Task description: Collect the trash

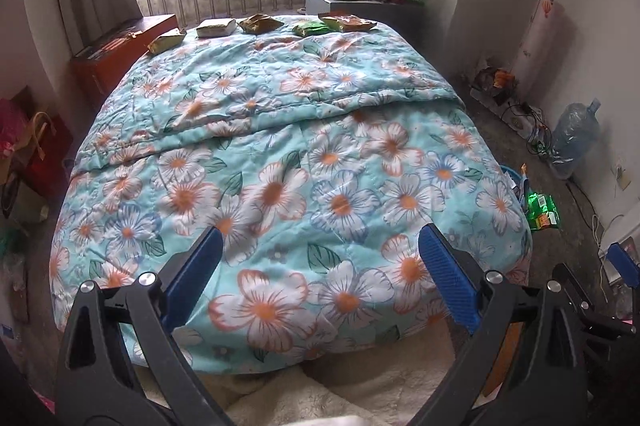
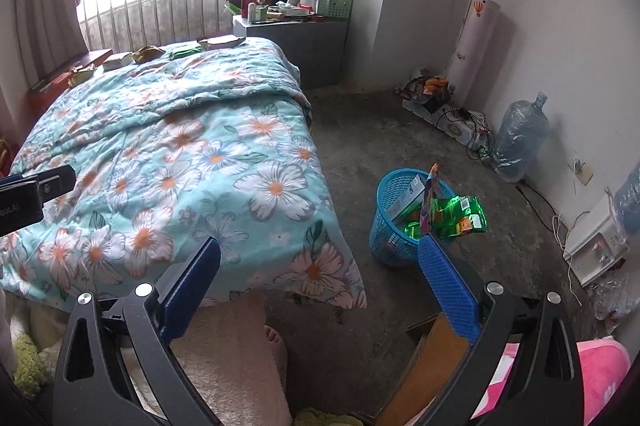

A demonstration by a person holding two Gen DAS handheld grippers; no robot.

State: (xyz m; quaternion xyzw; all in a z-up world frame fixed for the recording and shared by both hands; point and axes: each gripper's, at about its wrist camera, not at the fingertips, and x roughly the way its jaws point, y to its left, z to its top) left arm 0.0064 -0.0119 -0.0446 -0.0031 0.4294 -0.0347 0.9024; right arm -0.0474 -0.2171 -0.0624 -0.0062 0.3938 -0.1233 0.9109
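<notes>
Blue-padded left gripper: I see its jaws spread wide over the near end of the bed, nothing between them.
Right gripper: my view shows its jaws spread as wide as they go, empty, one finger over the bed's corner and the other in line with the basket.
Bed: covered by a turquoise quilt with white and orange flowers, folded back partway up.
Trash on bed: I count a row of packets along the far edge — a yellowish packet, a pale packet, a gold crumpled packet, a green packet and an orange-green packet.
Basket: blue plastic, on the bare floor just beside the bed's corner, already holding a box and wrappers.
Green wrapper: hangs over the basket's rim on the side away from the bed.
Water bottle: stands against the wall, well apart from the basket.
</notes>
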